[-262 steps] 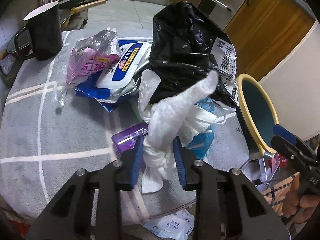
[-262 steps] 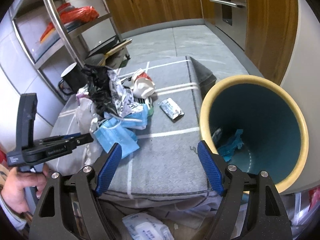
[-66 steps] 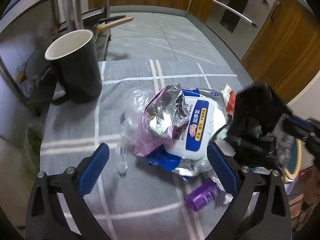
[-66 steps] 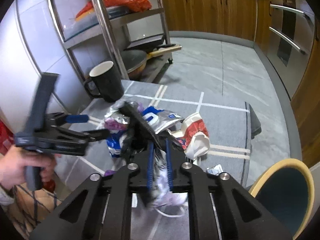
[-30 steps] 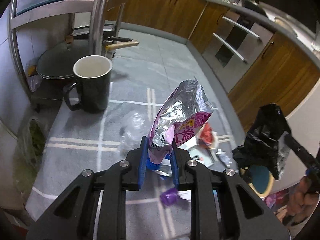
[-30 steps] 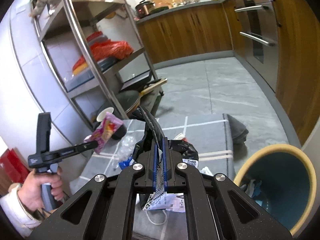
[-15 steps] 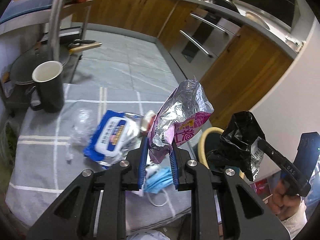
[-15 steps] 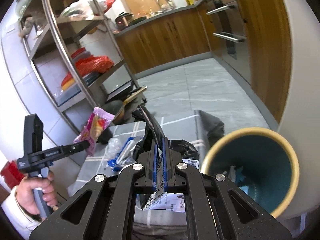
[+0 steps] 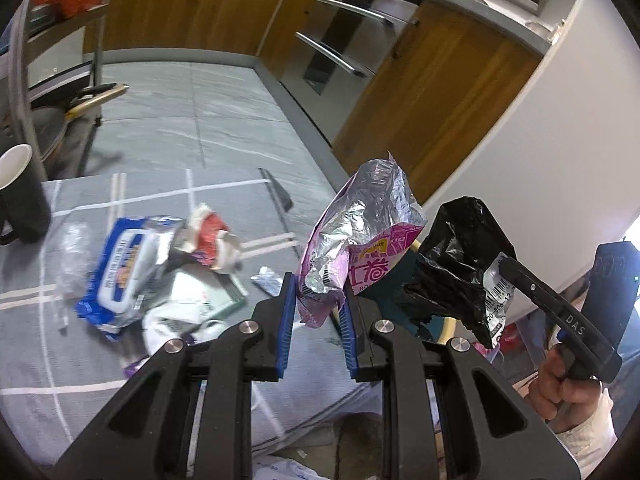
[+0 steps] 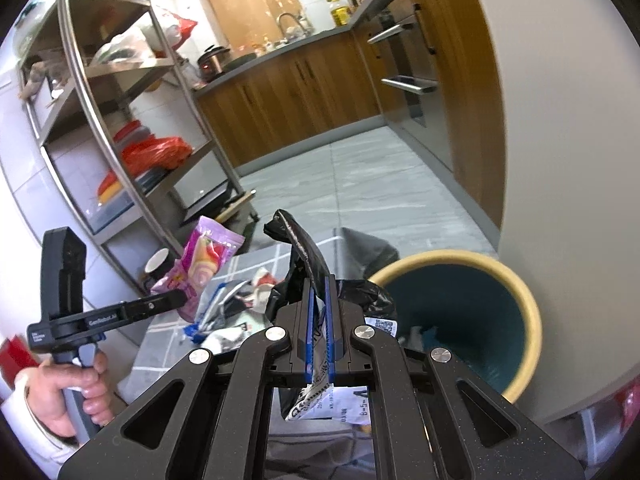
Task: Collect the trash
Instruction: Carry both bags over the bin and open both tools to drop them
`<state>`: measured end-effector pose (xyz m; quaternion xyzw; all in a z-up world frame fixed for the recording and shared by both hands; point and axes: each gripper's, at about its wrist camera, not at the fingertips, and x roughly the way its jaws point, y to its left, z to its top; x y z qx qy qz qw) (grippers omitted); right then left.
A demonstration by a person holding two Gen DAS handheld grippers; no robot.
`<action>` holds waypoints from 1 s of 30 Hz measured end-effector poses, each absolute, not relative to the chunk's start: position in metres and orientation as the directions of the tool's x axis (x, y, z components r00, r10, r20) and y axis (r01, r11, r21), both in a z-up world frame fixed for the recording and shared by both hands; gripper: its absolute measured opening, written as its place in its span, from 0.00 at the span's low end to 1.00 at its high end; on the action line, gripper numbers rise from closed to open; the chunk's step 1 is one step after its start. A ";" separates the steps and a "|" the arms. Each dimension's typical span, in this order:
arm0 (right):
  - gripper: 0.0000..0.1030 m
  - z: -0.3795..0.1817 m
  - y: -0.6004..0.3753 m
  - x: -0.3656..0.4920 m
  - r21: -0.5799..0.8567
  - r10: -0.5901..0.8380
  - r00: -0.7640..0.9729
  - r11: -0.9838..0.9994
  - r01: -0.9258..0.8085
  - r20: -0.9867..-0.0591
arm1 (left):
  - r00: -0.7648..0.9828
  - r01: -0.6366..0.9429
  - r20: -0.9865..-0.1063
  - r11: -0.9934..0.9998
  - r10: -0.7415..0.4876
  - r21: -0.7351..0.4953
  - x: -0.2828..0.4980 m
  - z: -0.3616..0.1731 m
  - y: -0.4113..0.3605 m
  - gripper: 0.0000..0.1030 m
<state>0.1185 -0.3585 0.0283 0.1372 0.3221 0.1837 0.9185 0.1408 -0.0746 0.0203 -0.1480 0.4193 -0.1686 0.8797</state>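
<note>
pink foil snack bag (image 9: 360, 240) – light, crinkly, limp; pinch flat bottom edge. held above table edge, bin (image 10: 516, 292) just beyond. left gripper (image 9: 318, 320) jaws narrowly apart, clamped on bag's lower end. black plastic bag (image 10: 304, 252) – soft, weightless (label attached), beside bin rim. right gripper (image 10: 318, 320) jaws together, pinching its film.

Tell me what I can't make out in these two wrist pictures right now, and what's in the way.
- Teal bin with yellow rim: left wrist view, mostly hidden behind the pink foil snack bag and the black plastic bag.
- Bin contents: right wrist view, too dark to identify.
- Dark mug: left wrist view, cut off by the edge.
- Blue-and-white wipes pack and the litter beside it: left wrist view, motion-blurred, print unreadable.
</note>
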 end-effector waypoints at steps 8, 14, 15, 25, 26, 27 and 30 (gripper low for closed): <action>0.06 0.023 -0.393 0.113 0.375 0.351 0.755 0.915 -0.150 -0.554 | 0.550 0.208 -0.706 0.892 -0.446 -0.402 0.152 0.009 -0.112 0.20; 0.06 0.014 -0.414 0.113 0.367 0.274 0.764 0.929 -0.053 -0.584 | 0.515 0.234 -0.728 0.891 -0.453 -0.389 0.164 -0.003 -0.144 0.20; 0.06 0.012 -0.416 0.113 0.370 0.267 0.764 0.928 -0.040 -0.587 | 0.507 0.239 -0.734 0.892 -0.452 -0.384 0.166 -0.006 -0.151 0.20; 0.06 -0.006 -0.429 0.114 0.391 0.244 0.738 0.920 0.030 -0.630 | 0.431 0.260 -0.792 0.900 -0.433 -0.350 0.181 -0.040 -0.196 0.20; 0.06 -0.007 -0.429 0.114 0.389 0.242 0.736 0.921 0.031 -0.632 | 0.419 0.261 -0.800 0.901 -0.430 -0.348 0.183 -0.045 -0.200 0.20; 0.06 -0.008 -0.429 0.114 0.388 0.241 0.734 0.921 0.033 -0.635 | 0.409 0.261 -0.806 0.901 -0.428 -0.346 0.184 -0.050 -0.203 0.21; 0.06 -0.009 -0.428 0.116 0.385 0.238 0.732 0.922 0.036 -0.639 | 0.380 0.264 -0.825 0.904 -0.418 -0.337 0.189 -0.064 -0.211 0.22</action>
